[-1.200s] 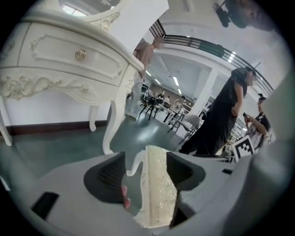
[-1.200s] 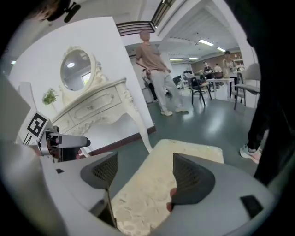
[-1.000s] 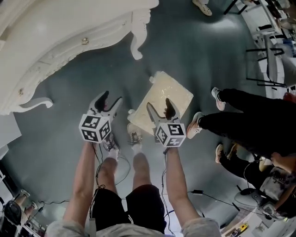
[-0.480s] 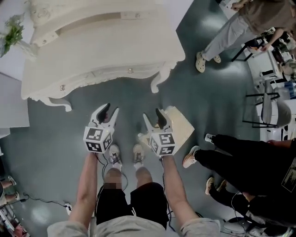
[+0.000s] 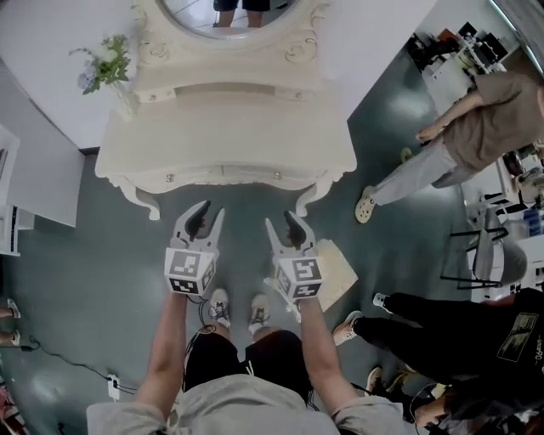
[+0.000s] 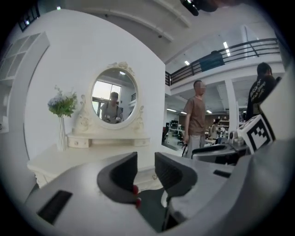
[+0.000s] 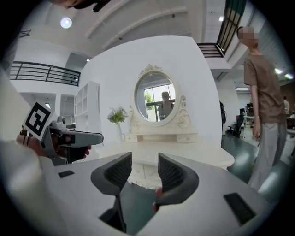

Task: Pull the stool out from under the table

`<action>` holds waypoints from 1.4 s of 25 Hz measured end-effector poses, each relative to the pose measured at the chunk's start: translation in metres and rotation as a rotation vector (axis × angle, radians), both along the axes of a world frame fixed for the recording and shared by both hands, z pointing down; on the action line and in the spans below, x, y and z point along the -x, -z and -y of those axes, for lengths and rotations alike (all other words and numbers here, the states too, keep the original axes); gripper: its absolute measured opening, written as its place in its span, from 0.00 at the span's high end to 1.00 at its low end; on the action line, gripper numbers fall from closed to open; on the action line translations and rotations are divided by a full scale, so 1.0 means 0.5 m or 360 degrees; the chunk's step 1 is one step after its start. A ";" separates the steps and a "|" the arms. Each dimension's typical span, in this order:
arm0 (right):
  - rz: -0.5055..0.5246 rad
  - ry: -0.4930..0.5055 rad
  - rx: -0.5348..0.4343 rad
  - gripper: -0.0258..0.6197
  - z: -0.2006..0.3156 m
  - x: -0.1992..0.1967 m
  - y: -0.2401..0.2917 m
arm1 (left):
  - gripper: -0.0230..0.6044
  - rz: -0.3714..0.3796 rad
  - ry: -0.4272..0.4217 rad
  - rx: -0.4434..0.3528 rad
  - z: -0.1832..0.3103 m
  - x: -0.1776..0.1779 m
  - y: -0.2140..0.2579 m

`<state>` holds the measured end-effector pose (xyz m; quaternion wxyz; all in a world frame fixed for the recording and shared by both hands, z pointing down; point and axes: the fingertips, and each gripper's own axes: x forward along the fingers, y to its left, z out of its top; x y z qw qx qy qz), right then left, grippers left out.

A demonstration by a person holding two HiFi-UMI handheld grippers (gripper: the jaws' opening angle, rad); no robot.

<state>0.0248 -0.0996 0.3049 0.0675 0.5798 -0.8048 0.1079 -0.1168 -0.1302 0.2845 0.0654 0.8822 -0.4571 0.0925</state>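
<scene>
The cream cushioned stool (image 5: pixel 337 270) stands on the grey floor out from under the white dressing table (image 5: pixel 225 144), just right of my feet and partly hidden by my right gripper. My left gripper (image 5: pixel 206 217) and right gripper (image 5: pixel 284 223) hover side by side in front of the table, pointing at it. Both sets of jaws are closing and nothing is between them. In the left gripper view the left gripper (image 6: pixel 145 166) frames only floor and the table (image 6: pixel 69 159). The right gripper (image 7: pixel 144 168) likewise faces the table (image 7: pixel 184 150), holding nothing.
An oval mirror (image 5: pixel 238 10) and a vase of flowers (image 5: pixel 108 70) sit on the table by the white wall. A person in a brown shirt (image 5: pixel 476 136) stands at right. Another in black (image 5: pixel 450 319) is at lower right. A cable (image 5: pixel 110 386) lies at lower left.
The view has drawn back, so the whole table now shows. Both grippers lifted off the stool's level and their jaws have narrowed. The stool now sits behind my right gripper.
</scene>
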 end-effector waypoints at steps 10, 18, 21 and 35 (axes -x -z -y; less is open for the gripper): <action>-0.0053 0.0062 -0.0162 0.82 -0.006 0.098 0.194 | 0.85 -0.0019 0.0174 -0.0096 -0.050 0.126 0.168; -0.0029 0.0072 -0.0233 0.88 -0.026 0.147 0.275 | 0.92 0.0004 0.0254 -0.0170 -0.077 0.186 0.240; -0.0029 0.0053 -0.0247 0.91 -0.029 0.148 0.285 | 0.93 0.0002 0.0274 -0.0178 -0.076 0.198 0.250; -0.0043 0.0018 -0.0263 0.92 -0.012 0.131 0.286 | 0.94 0.0018 0.0257 -0.0182 -0.054 0.192 0.249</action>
